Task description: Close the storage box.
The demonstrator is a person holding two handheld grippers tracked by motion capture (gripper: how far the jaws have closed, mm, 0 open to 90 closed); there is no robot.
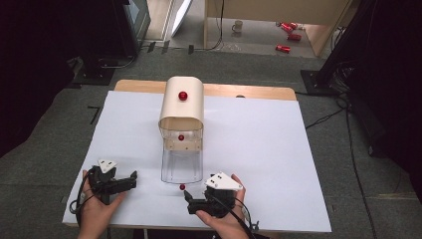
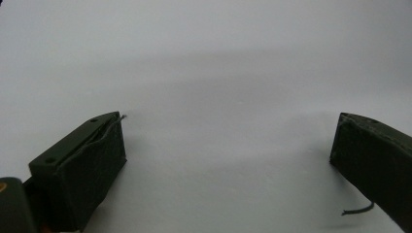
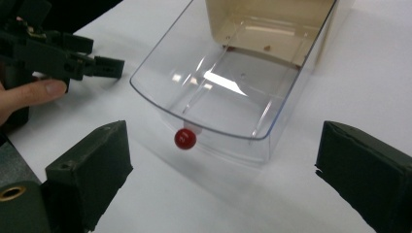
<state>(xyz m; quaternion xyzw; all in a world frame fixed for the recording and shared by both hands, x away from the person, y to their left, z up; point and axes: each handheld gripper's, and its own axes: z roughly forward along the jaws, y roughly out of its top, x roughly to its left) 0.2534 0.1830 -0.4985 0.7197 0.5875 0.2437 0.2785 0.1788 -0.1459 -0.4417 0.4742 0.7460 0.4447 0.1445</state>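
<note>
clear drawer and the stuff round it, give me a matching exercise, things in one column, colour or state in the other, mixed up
Things:
1. clear drawer
2. drawer knob
3. cabinet shell
4. right tool

Colour or state:
A. cream, rounded top
B. pulled out toward the person
C. jaws wide apart, nothing between the pads
D. red, round

Pairs: 1-B, 2-D, 3-A, 4-C

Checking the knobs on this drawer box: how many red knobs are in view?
3: one on the cream cover, one on the inner drawer, one on the pulled-out clear drawer's front. More may be hidden inside.
</note>
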